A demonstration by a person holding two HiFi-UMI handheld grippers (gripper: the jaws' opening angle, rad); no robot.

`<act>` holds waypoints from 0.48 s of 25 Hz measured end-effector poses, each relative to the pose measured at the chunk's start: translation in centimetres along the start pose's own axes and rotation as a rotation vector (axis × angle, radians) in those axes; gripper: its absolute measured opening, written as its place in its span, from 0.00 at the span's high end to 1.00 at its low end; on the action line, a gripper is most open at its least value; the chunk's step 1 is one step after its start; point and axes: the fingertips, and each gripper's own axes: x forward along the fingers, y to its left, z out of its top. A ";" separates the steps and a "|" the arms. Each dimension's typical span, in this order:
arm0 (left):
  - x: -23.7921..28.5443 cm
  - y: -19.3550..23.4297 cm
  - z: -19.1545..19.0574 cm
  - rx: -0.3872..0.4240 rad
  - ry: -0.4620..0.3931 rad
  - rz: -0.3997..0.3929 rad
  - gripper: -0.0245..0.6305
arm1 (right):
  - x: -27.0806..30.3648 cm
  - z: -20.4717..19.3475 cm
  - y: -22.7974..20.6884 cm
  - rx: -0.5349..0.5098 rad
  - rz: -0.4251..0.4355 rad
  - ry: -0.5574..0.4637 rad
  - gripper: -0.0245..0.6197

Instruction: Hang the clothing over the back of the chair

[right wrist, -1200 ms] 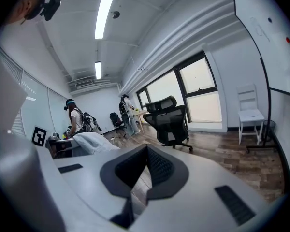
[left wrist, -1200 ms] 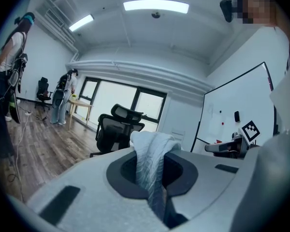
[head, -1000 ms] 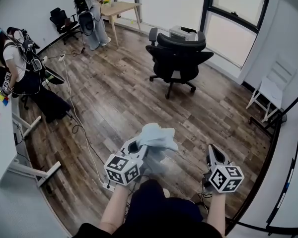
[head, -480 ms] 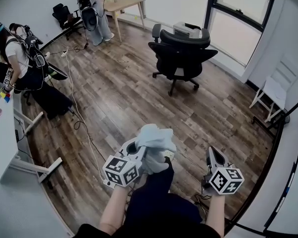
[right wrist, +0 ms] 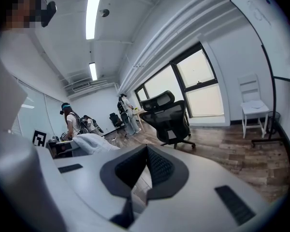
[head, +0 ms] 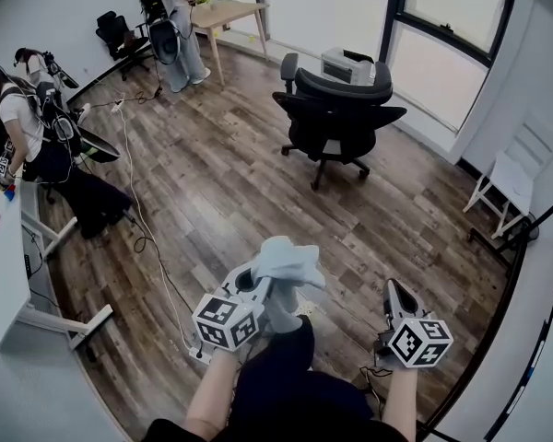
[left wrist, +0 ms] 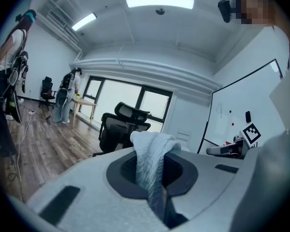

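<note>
Wood floor (head: 221,182) fills the room in the head view. Both forearms reach forward at lower centre. Left gripper (head: 247,285): jaws clamped on the pale clothing (head: 284,261), which is bunched above them. Right gripper (head: 394,295): jaws closed, empty. Black chair (head: 336,109) stands well apart, upper centre. Pose and grip match the frame one second earlier.

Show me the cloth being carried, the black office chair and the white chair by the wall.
pale blue garment (head: 281,258), head view, bunched top
black office chair (head: 346,88), head view, backrest
white chair (head: 505,168), head view, seat
</note>
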 end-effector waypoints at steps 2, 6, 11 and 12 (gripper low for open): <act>1.5 0.5 0.8 -0.003 0.001 -0.005 0.94 | 1.2 1.0 -0.3 -0.004 -0.002 0.002 0.96; 4.6 1.5 2.8 0.001 -0.017 -0.034 0.94 | 3.9 3.2 -1.1 -0.006 -0.013 -0.008 0.96; 7.7 3.3 4.8 0.002 -0.027 -0.043 0.94 | 7.1 5.6 -1.3 -0.018 -0.008 -0.017 0.96; 8.2 3.7 5.2 0.002 -0.029 -0.042 0.94 | 7.8 6.0 -1.3 -0.021 -0.006 -0.018 0.96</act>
